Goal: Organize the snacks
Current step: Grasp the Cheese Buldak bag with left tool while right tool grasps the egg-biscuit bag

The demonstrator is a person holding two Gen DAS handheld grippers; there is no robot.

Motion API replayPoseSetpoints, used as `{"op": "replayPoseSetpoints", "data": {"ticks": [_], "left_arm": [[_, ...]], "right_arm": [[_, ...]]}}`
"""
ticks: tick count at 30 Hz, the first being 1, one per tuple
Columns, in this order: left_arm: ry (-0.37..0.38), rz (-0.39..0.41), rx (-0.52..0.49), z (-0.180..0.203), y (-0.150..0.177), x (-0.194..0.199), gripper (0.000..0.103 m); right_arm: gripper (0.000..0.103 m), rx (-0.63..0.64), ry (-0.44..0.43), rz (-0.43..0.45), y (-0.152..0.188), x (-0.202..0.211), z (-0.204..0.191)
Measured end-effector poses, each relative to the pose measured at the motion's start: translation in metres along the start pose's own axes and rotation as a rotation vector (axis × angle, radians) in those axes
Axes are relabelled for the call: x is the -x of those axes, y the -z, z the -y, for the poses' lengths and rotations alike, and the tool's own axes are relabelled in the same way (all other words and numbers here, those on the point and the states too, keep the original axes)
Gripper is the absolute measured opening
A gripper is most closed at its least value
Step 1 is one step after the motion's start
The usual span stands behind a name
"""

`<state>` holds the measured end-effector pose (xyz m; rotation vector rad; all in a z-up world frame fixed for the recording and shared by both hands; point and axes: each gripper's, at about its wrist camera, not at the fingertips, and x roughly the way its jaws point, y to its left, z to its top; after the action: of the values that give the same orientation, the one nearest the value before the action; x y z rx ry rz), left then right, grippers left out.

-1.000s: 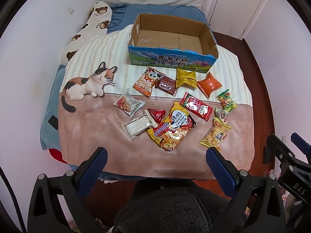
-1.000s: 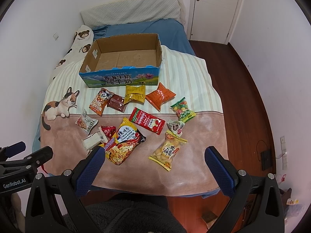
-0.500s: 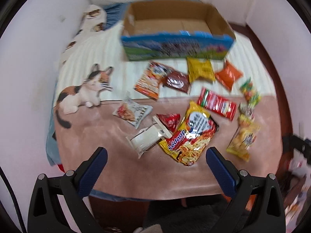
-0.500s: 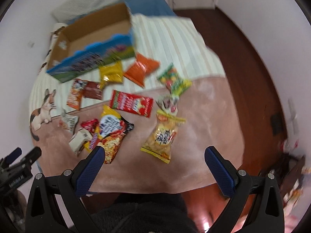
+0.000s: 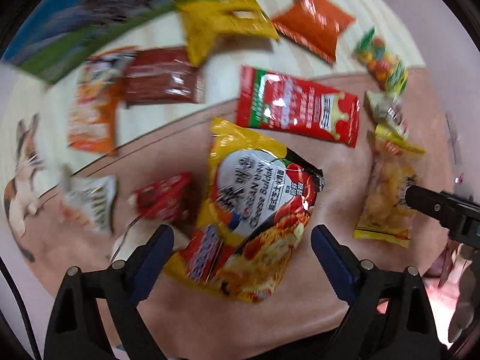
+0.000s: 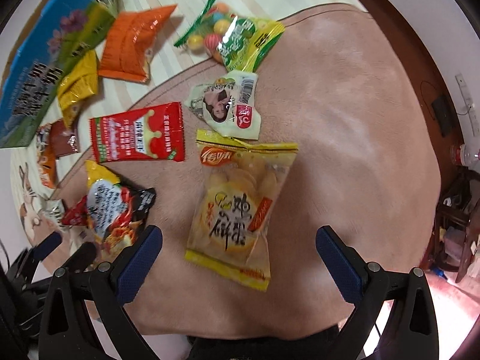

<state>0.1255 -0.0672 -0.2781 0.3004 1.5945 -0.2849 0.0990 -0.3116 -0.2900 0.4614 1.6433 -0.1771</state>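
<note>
Several snack packs lie spread on a bed blanket. My left gripper (image 5: 241, 250) is open, low over a yellow noodle pack (image 5: 255, 207) that lies between its fingers. My right gripper (image 6: 238, 250) is open, low over a yellow cracker pack (image 6: 237, 210). A red pack (image 5: 297, 105) (image 6: 136, 133), an orange pack (image 5: 312, 21) (image 6: 132, 45), a yellow pack (image 5: 225, 18) (image 6: 79, 85), a candy bag (image 6: 237, 39) and a small white pack (image 6: 229, 103) lie beyond. The blue-sided carton (image 6: 36, 69) (image 5: 90, 30) stands at the far left.
The blanket's right part (image 6: 360, 135) borders a wooden floor (image 6: 420, 45). Clutter (image 6: 459, 210) stands on the floor to the right. The right gripper's tip (image 5: 435, 207) shows at the left wrist view's right edge. A cat print (image 5: 21, 177) marks the blanket's left.
Both grippers have dropped down and forward toward the blanket; the packs now fill the views. The left one closed in on the noodle pack, the right on the cracker pack. Both stay open.
</note>
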Motion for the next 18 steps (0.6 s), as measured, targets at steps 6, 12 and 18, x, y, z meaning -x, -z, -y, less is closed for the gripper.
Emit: {"op": "replayPoseSetpoints", "data": {"ticks": [6, 12, 18], "left_arm": [[-0.019, -0.107, -0.156, 0.026, -0.016, -0.040, 0.094], [-0.004, -0.099, -0.003, 0.014, -0.029, -0.045, 0.082], [0.148, -0.121, 0.436, -0.046, -0.033, -0.041, 0.079]], "right_arm": [[0.103, -0.022, -0.003, -0.046, -0.017, -0.029, 0.000], [0.095, -0.011, 0.015, -0.056, -0.031, -0.050, -0.004], [0.066, 0.096, 0.024, -0.040, -0.038, -0.068, -0.015]]}}
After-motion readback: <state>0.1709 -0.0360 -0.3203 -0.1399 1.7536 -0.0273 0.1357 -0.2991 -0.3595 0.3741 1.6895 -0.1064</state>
